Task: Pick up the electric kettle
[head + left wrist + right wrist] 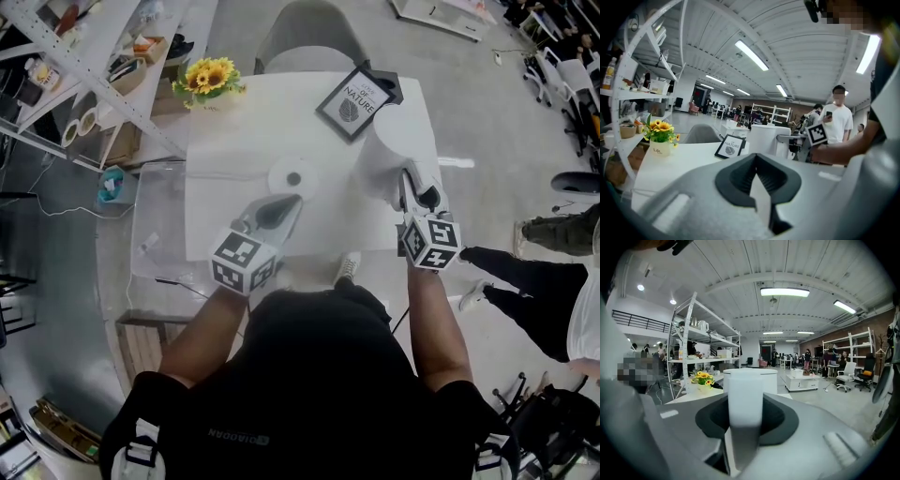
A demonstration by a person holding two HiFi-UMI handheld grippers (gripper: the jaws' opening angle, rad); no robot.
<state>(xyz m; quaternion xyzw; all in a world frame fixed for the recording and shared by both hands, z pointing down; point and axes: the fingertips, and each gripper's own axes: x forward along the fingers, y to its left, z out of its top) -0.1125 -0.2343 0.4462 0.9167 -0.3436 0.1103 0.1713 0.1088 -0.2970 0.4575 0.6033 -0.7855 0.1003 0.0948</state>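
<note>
Grey right gripper (419, 194): jaws clamped on the upright white handle (745, 401) of the tall white cylindrical electric kettle (401, 150); grip looks centred. Kettle is at the right edge of the white table (234, 122), well apart from its round white power base (292, 176), which is bare. Can't tell if its bottom is clear of the tabletop. Grey left gripper (277, 210): jaws together, empty, over the table just beside the base. Read: grasp done, lift step in hand. Next move calls for a straight rise with the kettle upright and a firm grip.
</note>
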